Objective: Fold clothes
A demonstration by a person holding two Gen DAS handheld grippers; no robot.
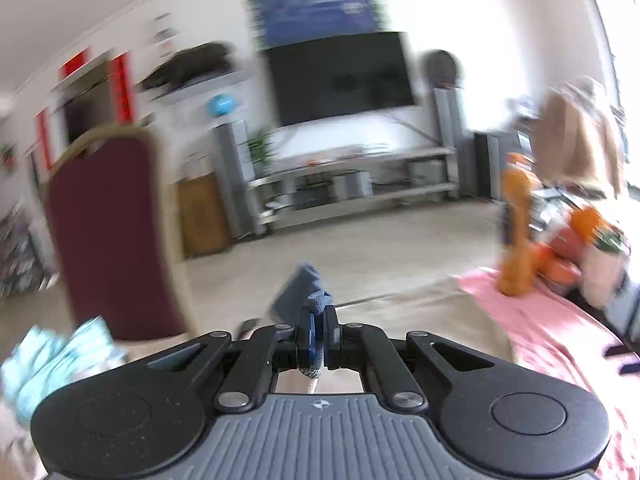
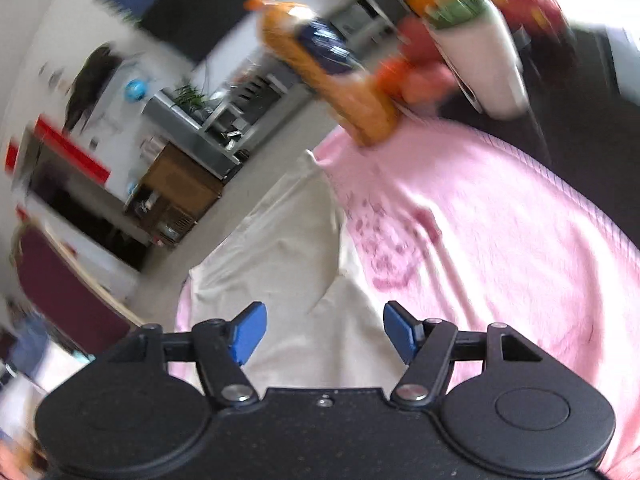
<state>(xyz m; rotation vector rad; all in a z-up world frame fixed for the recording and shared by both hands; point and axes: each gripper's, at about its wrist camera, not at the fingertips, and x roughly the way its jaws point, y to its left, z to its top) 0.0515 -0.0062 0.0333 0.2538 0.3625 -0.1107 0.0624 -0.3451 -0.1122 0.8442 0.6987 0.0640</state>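
My left gripper [image 1: 318, 320] is shut on a blue-grey piece of fabric [image 1: 298, 288] that sticks out past the fingertips; a bit of it also hangs below the pads. The picture is blurred. In the right wrist view a cream garment [image 2: 288, 248] lies on a pink cloth [image 2: 480, 232] with a dark red print. My right gripper [image 2: 324, 328] hangs open above the cream garment's near part, with nothing between its blue pads [image 2: 250, 330]. The left wrist view also shows the pink cloth [image 1: 540, 320] on the right and the cream garment [image 1: 420, 308].
An orange bottle [image 2: 340, 80] and a white container [image 2: 480, 64] with red and orange items stand at the pink cloth's far edge. A maroon chair back [image 1: 108, 232] rises on the left, with pale blue fabric [image 1: 52, 360] below it. A TV stand [image 1: 352, 176] is across the floor.
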